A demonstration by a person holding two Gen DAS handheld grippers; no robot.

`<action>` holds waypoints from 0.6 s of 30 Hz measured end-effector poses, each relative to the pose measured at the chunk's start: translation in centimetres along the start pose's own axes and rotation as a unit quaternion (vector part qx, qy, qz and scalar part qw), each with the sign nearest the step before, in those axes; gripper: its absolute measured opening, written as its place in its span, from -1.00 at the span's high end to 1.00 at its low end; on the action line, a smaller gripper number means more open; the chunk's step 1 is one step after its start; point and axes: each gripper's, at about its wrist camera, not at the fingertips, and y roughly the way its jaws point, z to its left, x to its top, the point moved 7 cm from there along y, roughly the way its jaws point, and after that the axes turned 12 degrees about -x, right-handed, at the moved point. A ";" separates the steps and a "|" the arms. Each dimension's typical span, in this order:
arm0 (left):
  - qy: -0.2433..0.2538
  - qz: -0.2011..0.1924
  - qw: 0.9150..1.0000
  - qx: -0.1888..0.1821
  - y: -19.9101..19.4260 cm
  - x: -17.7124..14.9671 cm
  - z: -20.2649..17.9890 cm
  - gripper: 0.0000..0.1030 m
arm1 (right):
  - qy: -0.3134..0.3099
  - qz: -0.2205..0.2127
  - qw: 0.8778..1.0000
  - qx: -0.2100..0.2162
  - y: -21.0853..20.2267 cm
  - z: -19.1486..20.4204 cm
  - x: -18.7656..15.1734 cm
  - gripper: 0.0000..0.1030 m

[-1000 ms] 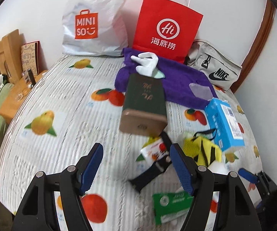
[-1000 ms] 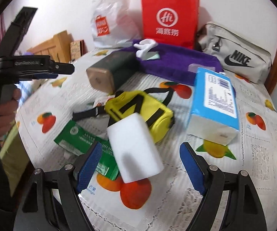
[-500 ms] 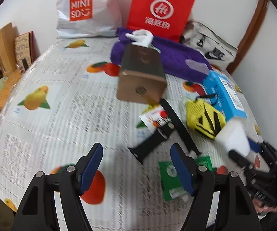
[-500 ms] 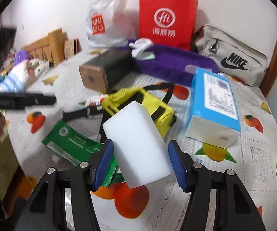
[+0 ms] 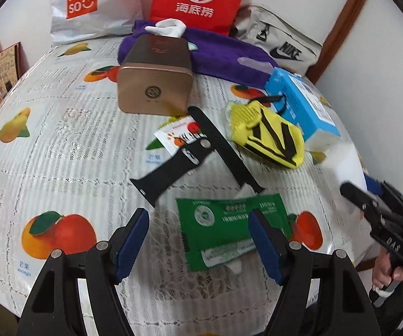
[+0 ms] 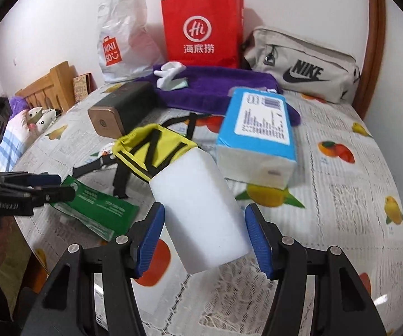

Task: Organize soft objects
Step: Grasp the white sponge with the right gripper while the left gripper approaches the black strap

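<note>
Right gripper (image 6: 203, 238): jaws clamped on a white sponge block (image 6: 198, 210), held just above the worktop (image 6: 341, 224), in front of the yellow pouch (image 6: 151, 151) and blue tissue pack (image 6: 257, 137). Left gripper (image 5: 198, 240): jaws apart, empty, poised over the green sachet (image 5: 229, 224). Risk: the soft block is tilted in the grip; foam compression may let it twist free. Clutter nearby invites collision between grippers.

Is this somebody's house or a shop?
Most likely a room in a home. A table covered with a fruit-printed cloth holds everyday clutter, shopping bags like the red paper bag lean against the wall, and a wooden chair back stands beside a stuffed toy.
</note>
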 end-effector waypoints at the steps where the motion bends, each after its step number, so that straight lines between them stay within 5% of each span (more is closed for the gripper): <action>1: -0.001 -0.007 1.000 0.002 -0.2 0.3 0.2 -0.37 | 0.001 0.001 1.000 0.001 0.0 -0.1 -0.2 -0.15; 6: 0.013 -0.036 0.999 0.012 -0.4 2.7 0.9 -0.37 | 0.006 0.005 1.000 0.002 0.3 -0.4 -0.6 -0.15; 11: 0.071 -0.001 0.996 0.061 2.1 3.7 1.7 -0.30 | 0.007 0.012 1.000 -0.003 0.7 -0.9 -1.0 -0.16; 15: 0.076 0.021 0.996 0.042 3.1 3.3 2.1 -0.19 | 0.017 0.024 1.000 -0.007 1.5 -1.6 -1.6 -0.16; 18: 0.096 0.030 0.994 0.045 3.0 2.8 1.7 0.25 | 0.023 0.029 0.999 -0.010 2.0 -2.0 -1.6 -0.16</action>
